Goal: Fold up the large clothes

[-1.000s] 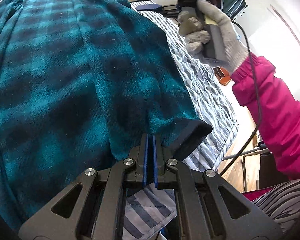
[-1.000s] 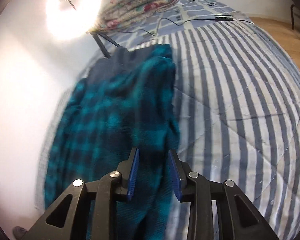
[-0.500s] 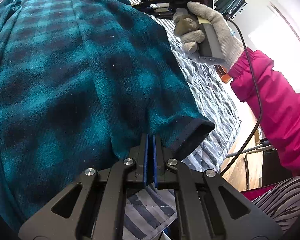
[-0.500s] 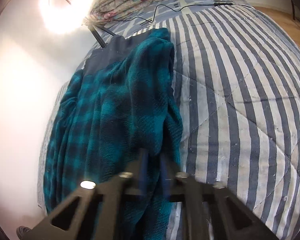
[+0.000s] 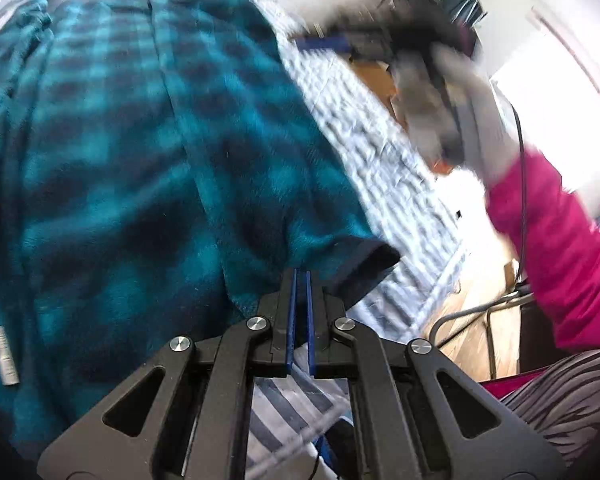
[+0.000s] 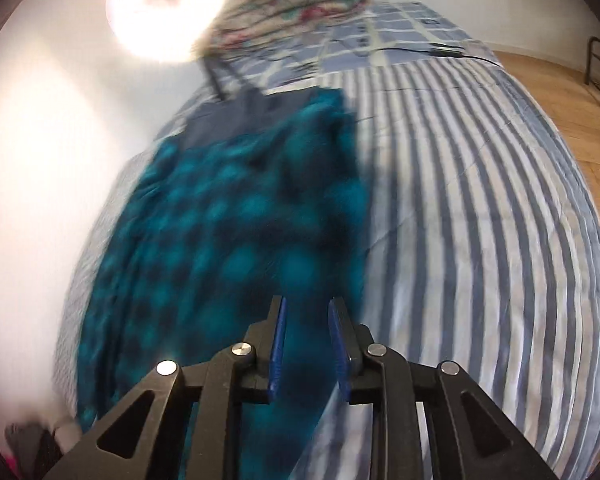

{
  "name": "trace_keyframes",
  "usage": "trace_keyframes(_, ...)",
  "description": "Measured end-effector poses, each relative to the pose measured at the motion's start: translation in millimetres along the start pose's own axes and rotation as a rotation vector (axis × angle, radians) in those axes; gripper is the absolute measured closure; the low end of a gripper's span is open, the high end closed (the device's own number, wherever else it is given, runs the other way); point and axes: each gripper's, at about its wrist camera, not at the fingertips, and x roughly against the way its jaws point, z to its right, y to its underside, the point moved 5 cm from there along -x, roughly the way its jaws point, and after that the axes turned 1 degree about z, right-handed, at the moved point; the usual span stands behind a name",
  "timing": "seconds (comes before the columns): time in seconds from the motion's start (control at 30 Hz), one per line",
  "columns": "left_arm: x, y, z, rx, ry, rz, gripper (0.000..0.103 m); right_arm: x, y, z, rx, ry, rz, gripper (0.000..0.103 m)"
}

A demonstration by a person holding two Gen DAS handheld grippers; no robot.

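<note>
Two grippers: our left gripper (image 5: 301, 276) is clamped on the teal plaid fleece garment (image 5: 148, 168) at its six o'clock edge; our right gripper (image 6: 306, 312) has fingers parting, nothing pinched

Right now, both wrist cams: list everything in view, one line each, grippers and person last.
plaid garment: 1, teal and dark blue check with a dark cuff, spread along the bed
bedspread: 1, white with grey-blue stripes, covering the bed under the garment
folded quilt: 1, pale floral, at the far end of the bed
ring lamp: 1, bright white, on a dark stand beside the bed
cable: 1, black, lying across the far end of the bed
floor: wood, beside the bed
left gripper: black with blue pads, shut on the garment beside the cuff
right gripper: black with blue pads, jaws opening above the garment, nothing pinched
gloved hand: 1, grey glove, blurred, holding the right gripper
sleeve: 1, bright pink
</note>
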Motion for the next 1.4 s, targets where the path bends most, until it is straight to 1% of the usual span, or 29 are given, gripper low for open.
trace_keyframes(0.1,15,-6,-2,0.002,-0.003,0.036,0.103,18,51,-27,0.064,-0.071,-0.042,0.080)
trace_keyframes(0.13,16,-8,-3,0.003,-0.006,0.038,0.103,22,65,-34,0.081,-0.089,-0.047,0.080)
trace_keyframes(0.17,14,-8,-3,0.005,-0.007,0.038,0.103,27,83,-45,0.101,-0.126,-0.056,0.081)
trace_keyframes(0.27,3,-7,1,-0.006,0.002,0.015,0.103,32,119,-64,0.151,-0.173,-0.083,0.081)
trace_keyframes(0.3,-3,-4,2,-0.017,-0.010,0.005,0.103,30,134,-72,0.186,-0.175,-0.110,0.081)
trace_keyframes(0.33,-7,-3,0,-0.027,-0.015,-0.008,0.103,27,144,-74,0.212,-0.157,-0.136,0.081)
trace_keyframes(0.4,-21,6,4,-0.049,-0.027,-0.046,0.103,18,167,-75,0.268,-0.106,-0.198,0.083)
trace_keyframes(0.43,-30,12,3,-0.064,-0.043,-0.073,0.103,14,173,-72,0.283,-0.075,-0.218,0.083)
trace_keyframes(0.47,-35,16,2,-0.075,-0.057,-0.078,0.103,10,180,-70,0.293,-0.045,-0.233,0.083)
trace_keyframes(0.5,-37,19,2,-0.085,-0.068,-0.068,0.103,7,186,-66,0.289,-0.031,-0.245,0.083)
trace_keyframes(0.6,-36,18,3,-0.079,-0.069,-0.070,0.103,14,186,-63,0.259,-0.028,-0.222,0.084)
trace_keyframes(0.67,-29,15,6,-0.068,-0.068,-0.066,0.103,26,179,-59,0.232,-0.035,-0.171,0.077)
trace_keyframes(0.7,-22,13,8,-0.070,-0.063,-0.050,0.103,37,174,-53,0.194,-0.043,-0.121,0.068)
trace_keyframes(0.77,-11,7,10,-0.071,-0.064,-0.011,0.103,53,166,-36,0.091,-0.033,-0.033,0.043)
trace_keyframes(0.8,-6,4,10,-0.064,-0.064,0.007,0.103,57,162,-27,0.035,-0.028,-0.003,0.038)
trace_keyframes(0.83,-2,-2,9,-0.051,-0.069,0.027,0.103,59,161,-16,-0.029,-0.033,0.014,0.035)
trace_keyframes(0.9,2,-10,7,-0.042,-0.084,0.052,0.103,54,165,5,-0.149,-0.067,0.011,0.037)
trace_keyframes(1.0,-4,-19,4,-0.041,-0.098,0.053,0.103,37,174,16,-0.287,-0.167,-0.002,0.044)
trace_keyframes(1.03,-8,-20,4,-0.046,-0.101,0.045,0.103,31,177,16,-0.320,-0.205,-0.010,0.045)
trace_keyframes(1.13,-19,-14,7,-0.068,-0.099,0.015,0.103,25,182,13,-0.346,-0.250,0.000,0.044)
trace_keyframes(1.2,-30,-6,8,-0.081,-0.098,-0.013,0.103,21,184,13,-0.378,-0.289,-0.013,0.054)
trace_keyframes(1.27,-40,4,8,-0.085,-0.106,-0.035,0.103,8,185,7,-0.392,-0.291,-0.040,0.072)
trace_keyframes(1.3,-45,7,6,-0.092,-0.119,-0.032,0.103,3,186,5,-0.400,-0.297,-0.046,0.077)
trace_keyframes(1.33,-47,9,6,-0.096,-0.121,-0.026,0.103,-1,186,3,-0.411,-0.310,-0.061,0.090)
trace_keyframes(1.37,-47,9,5,-0.095,-0.119,-0.029,0.103,-4,184,1,-0.418,-0.307,-0.070,0.096)
trace_keyframes(1.4,-46,8,5,-0.085,-0.114,-0.038,0.103,-5,182,-2,-0.418,-0.298,-0.073,0.096)
